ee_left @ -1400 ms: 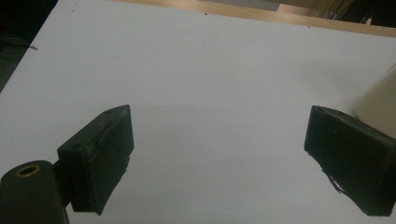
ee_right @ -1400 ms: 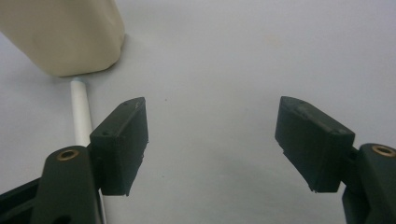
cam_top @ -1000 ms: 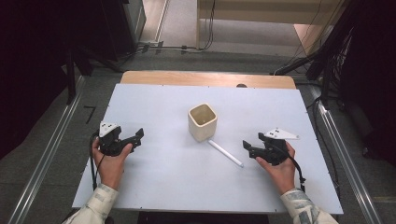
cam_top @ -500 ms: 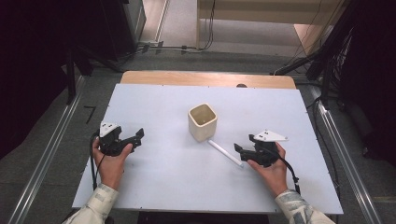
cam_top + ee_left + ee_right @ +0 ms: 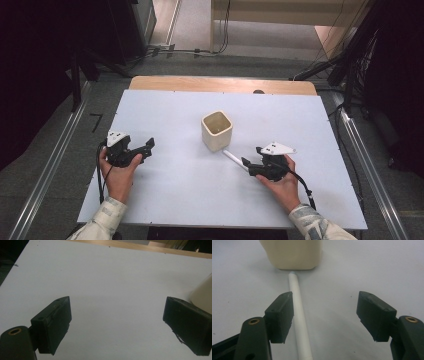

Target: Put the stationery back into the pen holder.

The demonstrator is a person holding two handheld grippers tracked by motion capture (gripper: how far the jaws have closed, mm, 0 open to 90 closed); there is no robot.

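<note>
A cream square cup (image 5: 217, 130) stands upright mid-table. A white stick (image 5: 234, 159) lies flat on the table, one end touching the cup's base. My right gripper (image 5: 246, 166) is low over the stick's near end. In the right gripper view the stick (image 5: 298, 312) runs between the jaws, close beside the left one, toward the cup (image 5: 292, 253). The right gripper (image 5: 325, 315) is open; its jaws have just been closing a little and do not press on the stick. My left gripper (image 5: 149, 145) rests at the table's left, open (image 5: 117, 322) with nothing between its jaws.
The white table (image 5: 165, 200) has a wooden strip (image 5: 220, 85) along its far edge. Metal rails run along both sides on the floor. The cup's side (image 5: 203, 293) shows at the right edge of the left gripper view.
My right hand has moved left and slightly down toward the stick, bringing its jaws around the stick's near end. The left hand has stayed still.
</note>
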